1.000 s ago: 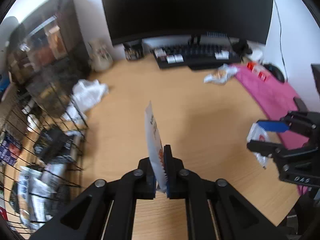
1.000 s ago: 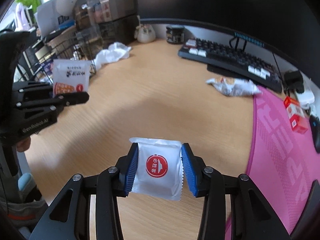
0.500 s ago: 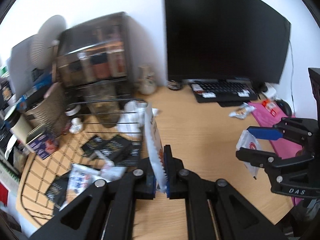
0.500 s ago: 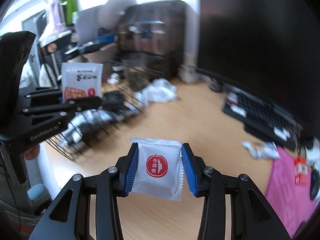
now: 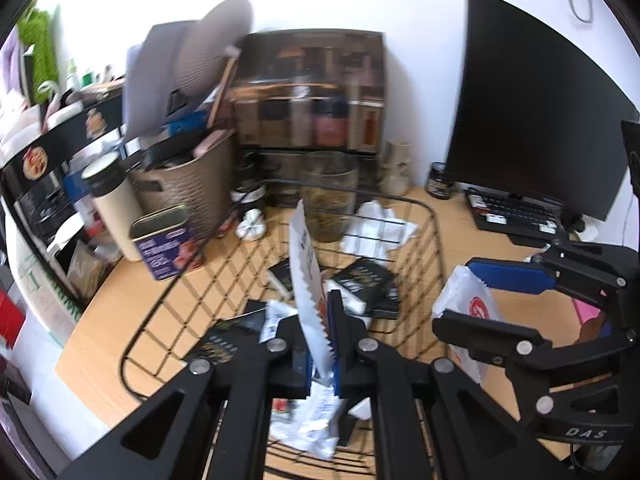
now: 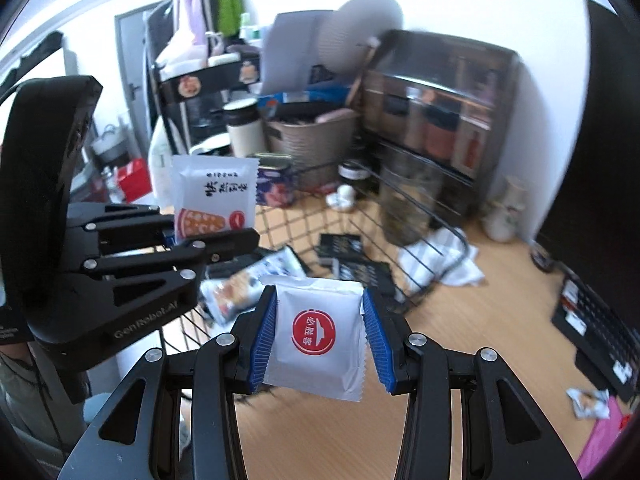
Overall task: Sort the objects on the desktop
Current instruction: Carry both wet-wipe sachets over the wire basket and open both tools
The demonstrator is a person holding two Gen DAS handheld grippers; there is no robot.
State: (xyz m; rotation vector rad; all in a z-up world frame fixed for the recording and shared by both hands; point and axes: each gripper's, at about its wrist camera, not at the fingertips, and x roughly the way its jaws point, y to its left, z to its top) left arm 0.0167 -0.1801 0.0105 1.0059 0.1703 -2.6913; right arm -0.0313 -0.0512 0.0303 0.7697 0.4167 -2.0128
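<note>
1. Two tools are up over the black wire basket [image 5: 434, 240] on the light wooden worktop [image 5: 460, 240] — each one closed on a sachet.
2. Left tool [image 5: 324, 344]: its fingers are pinched nearly together on a white sachet printed with an orange pizza slice [image 5: 306, 276], held edge-on and upright above the basket; from the right wrist view the same sachet [image 6: 214, 196] shows its printed face.
3. Right tool [image 6: 320, 340]: its blue-padded fingers [image 6: 262, 340] are set wide, gripping both side edges of a white square sachet with a round red logo [image 6: 318, 338], just beside the basket's rim [image 6: 430, 292].
4. Inside the basket lie dark flat packets [image 5: 362, 282] and white snack wrappers [image 5: 316, 420].
5. Beyond it stand a clear glass jar [image 5: 329, 196] and a crumpled white tissue [image 5: 380, 226] — a black monitor [image 5: 532, 120] and black keyboard [image 5: 516, 214] sit further right.
</note>
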